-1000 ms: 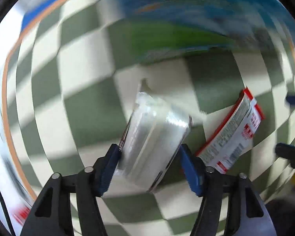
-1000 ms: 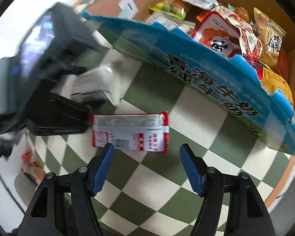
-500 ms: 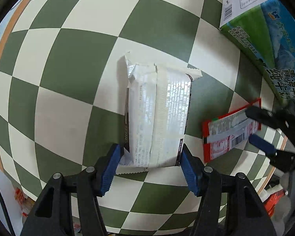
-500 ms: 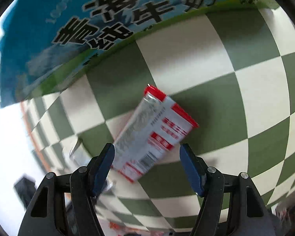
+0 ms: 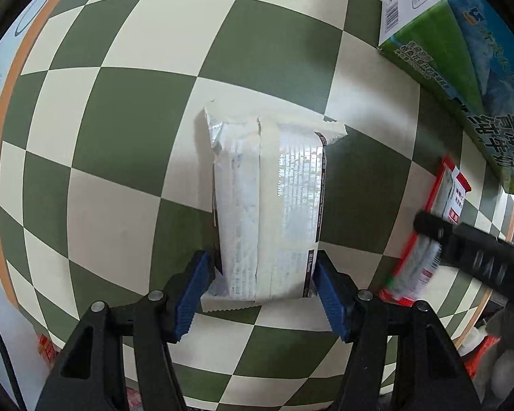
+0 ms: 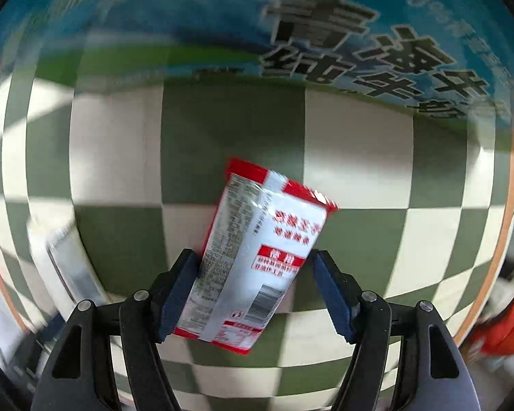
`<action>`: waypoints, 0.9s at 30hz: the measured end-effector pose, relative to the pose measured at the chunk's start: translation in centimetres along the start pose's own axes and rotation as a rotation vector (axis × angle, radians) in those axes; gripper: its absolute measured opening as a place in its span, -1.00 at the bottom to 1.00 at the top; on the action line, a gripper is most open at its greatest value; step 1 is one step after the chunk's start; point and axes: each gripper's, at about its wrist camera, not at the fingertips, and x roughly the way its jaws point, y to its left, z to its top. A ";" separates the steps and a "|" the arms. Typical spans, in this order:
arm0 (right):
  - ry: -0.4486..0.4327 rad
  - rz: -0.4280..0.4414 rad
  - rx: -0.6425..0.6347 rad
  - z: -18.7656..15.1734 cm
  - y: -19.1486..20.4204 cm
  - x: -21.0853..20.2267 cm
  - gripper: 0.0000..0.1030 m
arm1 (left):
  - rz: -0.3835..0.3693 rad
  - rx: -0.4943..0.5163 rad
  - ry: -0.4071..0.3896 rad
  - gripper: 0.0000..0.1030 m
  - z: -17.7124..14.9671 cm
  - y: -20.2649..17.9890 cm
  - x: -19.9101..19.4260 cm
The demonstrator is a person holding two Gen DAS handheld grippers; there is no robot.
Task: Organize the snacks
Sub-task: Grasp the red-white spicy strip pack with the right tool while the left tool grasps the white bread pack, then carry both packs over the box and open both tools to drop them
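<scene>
A white and silver snack packet (image 5: pixel 270 205) lies flat on the green-and-cream checked table (image 5: pixel 120 137). My left gripper (image 5: pixel 260 274) points down over its near end, and its jaws are opening. The packet sits between the blue pads, with a thin gap at the left pad. A red and white snack packet (image 6: pixel 264 239) lies tilted on the table between the fingers of my right gripper (image 6: pixel 255 270), which is open; the right pad stands clear of it. In the left wrist view this red packet (image 5: pixel 418 267) shows at the right under a black finger (image 5: pixel 462 243).
A blue and green milk carton box (image 6: pixel 222 17) stands just behind both packets, also seen in the left wrist view as the box (image 5: pixel 445 51) at upper right. The table's orange rim (image 5: pixel 3 109) curves along the left. Red snack bags (image 6: pixel 503 328) lie beyond the right edge.
The white packet, held tilted a second ago, now lies flat on the table. My right gripper turned downward and sank until the red packet came between its fingers.
</scene>
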 end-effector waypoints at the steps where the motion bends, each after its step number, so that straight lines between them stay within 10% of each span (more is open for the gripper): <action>1: 0.000 -0.017 -0.034 -0.4 0.1 0.0 0.39 | 0.003 0.002 0.002 0.18 0.2 -0.1 -0.1; 9: -0.005 -0.088 -0.216 -3.8 1.9 0.5 0.39 | 0.026 0.035 0.050 0.64 1.8 -3.1 0.4; 15: -0.017 0.063 -0.124 -5.6 -0.6 -0.5 0.43 | 0.040 0.006 0.037 0.71 2.2 -3.8 2.3; 20: 0.021 0.115 -0.067 -5.9 -1.1 1.2 0.49 | 0.080 0.054 -0.030 0.10 2.3 -4.7 1.2; 27: -0.057 0.018 -0.151 -8.2 2.3 0.8 0.03 | 0.078 0.063 -0.047 0.10 1.0 -6.2 1.6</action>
